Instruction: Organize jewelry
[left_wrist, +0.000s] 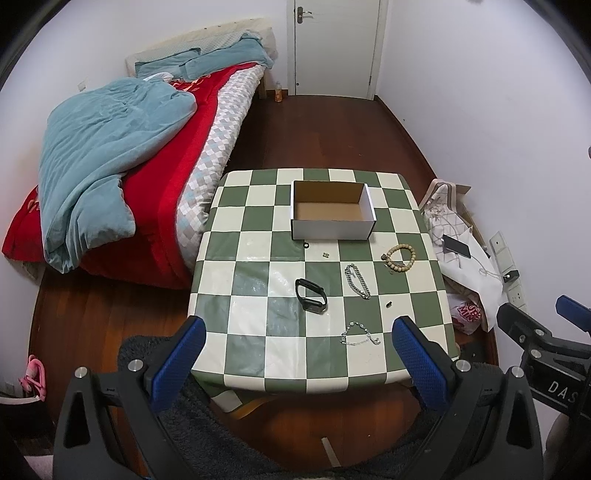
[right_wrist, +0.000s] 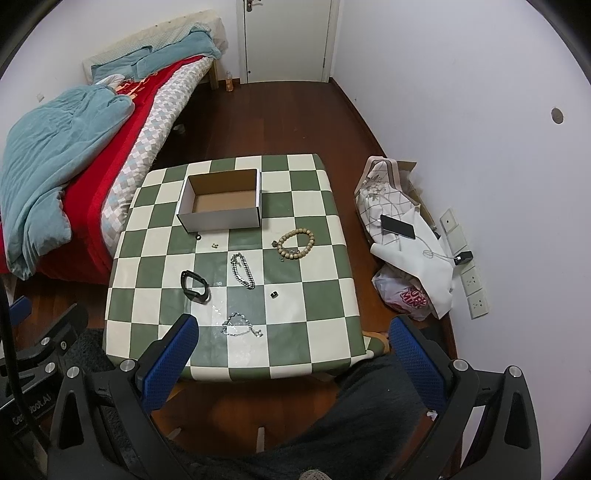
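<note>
Green-and-cream checked tabletop (left_wrist: 258, 221) bearing an open cardboard box (left_wrist: 332, 212) at its far side. Nearer lie a beaded bracelet (left_wrist: 399, 257), silver chain (left_wrist: 357, 280), black watch band (left_wrist: 311, 295) and a crystal bracelet (left_wrist: 360, 335). Left gripper (left_wrist: 299, 363) and right gripper (right_wrist: 293, 360) hover at the near edge, jaws spread, holding nothing.

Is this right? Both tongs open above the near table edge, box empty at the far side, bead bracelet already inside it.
Not quite. The bead bracelet is not in the box; it lies on the table, nearer than the box and toward its right, as the right wrist view shows. The rest holds: left tongs and right tongs open, box empty.
</note>
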